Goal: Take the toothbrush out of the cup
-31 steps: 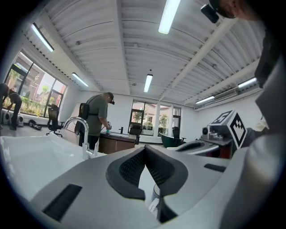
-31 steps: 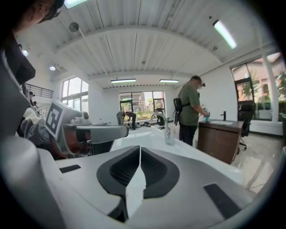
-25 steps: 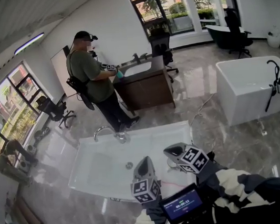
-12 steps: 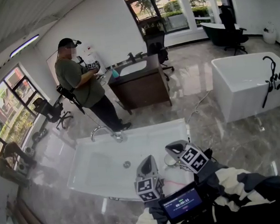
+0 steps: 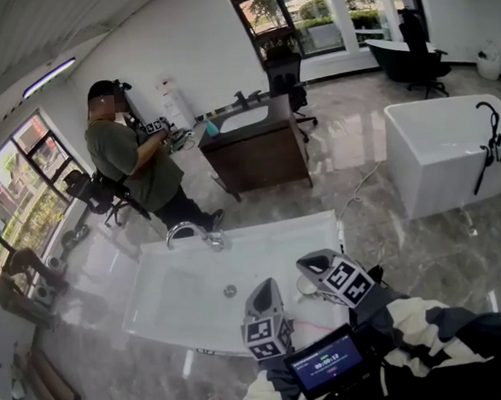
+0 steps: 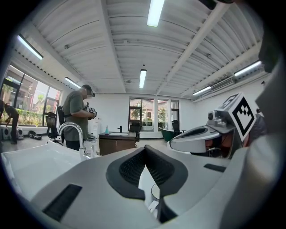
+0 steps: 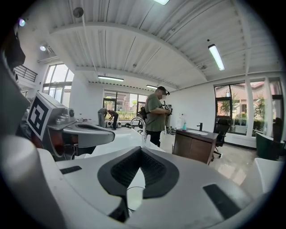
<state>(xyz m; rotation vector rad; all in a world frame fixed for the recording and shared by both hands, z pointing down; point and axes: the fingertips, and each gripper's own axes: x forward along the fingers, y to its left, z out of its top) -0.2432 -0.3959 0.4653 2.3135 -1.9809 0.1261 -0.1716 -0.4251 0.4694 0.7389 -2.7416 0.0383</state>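
In the head view my two grippers hover over the near right corner of the white sink. The left gripper and the right gripper sit side by side, both pointing roughly level. A pale round cup stands between them, partly hidden under the right one. Its rim shows through the jaws in the left gripper view and in the right gripper view. Both pairs of jaws meet at the tips with nothing between them. A thin pink thing lies by the sink's near edge; I cannot tell whether it is the toothbrush.
A chrome faucet stands at the sink's far left. A person stands beyond it, next to a wooden vanity. A white bathtub stands at the right. Office chairs and windows line the back.
The person at the back has stepped left, away from the wooden vanity. Both grippers have stayed where they were, jaws unchanged.
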